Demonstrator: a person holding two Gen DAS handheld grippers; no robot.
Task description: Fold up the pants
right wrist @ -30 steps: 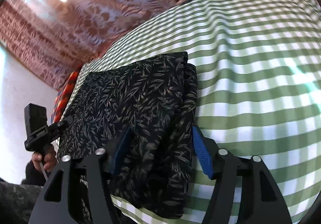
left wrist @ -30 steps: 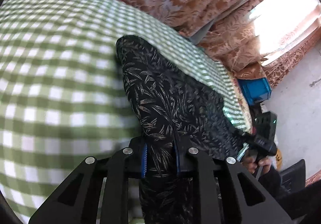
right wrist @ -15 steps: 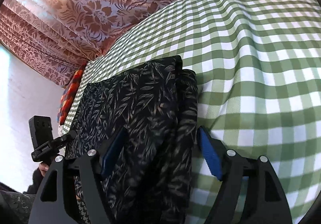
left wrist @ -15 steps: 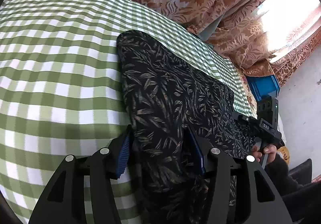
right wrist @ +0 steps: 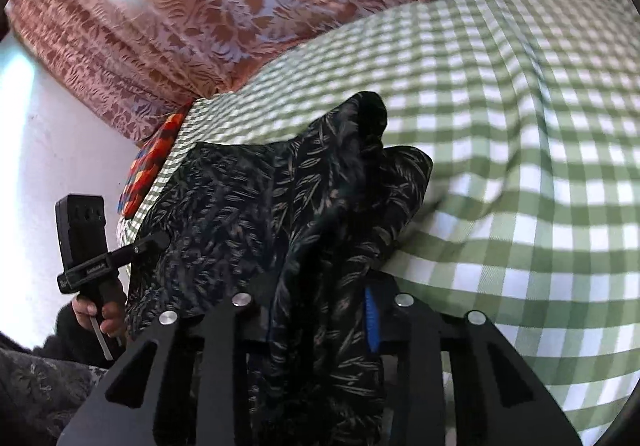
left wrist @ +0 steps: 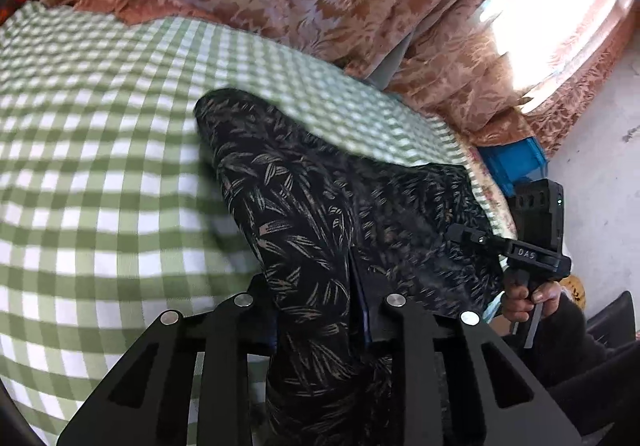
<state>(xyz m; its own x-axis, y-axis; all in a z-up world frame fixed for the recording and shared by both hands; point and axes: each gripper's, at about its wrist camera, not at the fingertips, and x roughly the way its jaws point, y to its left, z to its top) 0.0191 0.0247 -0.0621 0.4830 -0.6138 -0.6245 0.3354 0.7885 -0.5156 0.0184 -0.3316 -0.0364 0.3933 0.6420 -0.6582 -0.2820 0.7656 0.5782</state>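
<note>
While jaws close on cloth, both grippers (left wrist: 316, 310) (right wrist: 320, 310) pinch pants (left wrist: 304, 206), checked sheet (left wrist: 100, 186) beneath

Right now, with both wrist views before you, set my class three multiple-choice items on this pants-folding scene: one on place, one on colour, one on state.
1. Where do the pants lie?
A. on the checked cloth
B. in the blue crate
C. on the bare floor

2. What colours is the checked cloth?
A. red and black
B. green and white
C. blue and yellow

3. What is between the pads of the right gripper?
A. nothing
B. a fold of the pants
C. a corner of the curtain

Key: 1 A, the dark leaf-print fabric spreads over the cloth in both views. 2 B, green and white squares cover it. 3 B, bunched leaf-print fabric fills the gap as the jaws are closing; the left gripper likewise has pants fabric between its pads.
</note>
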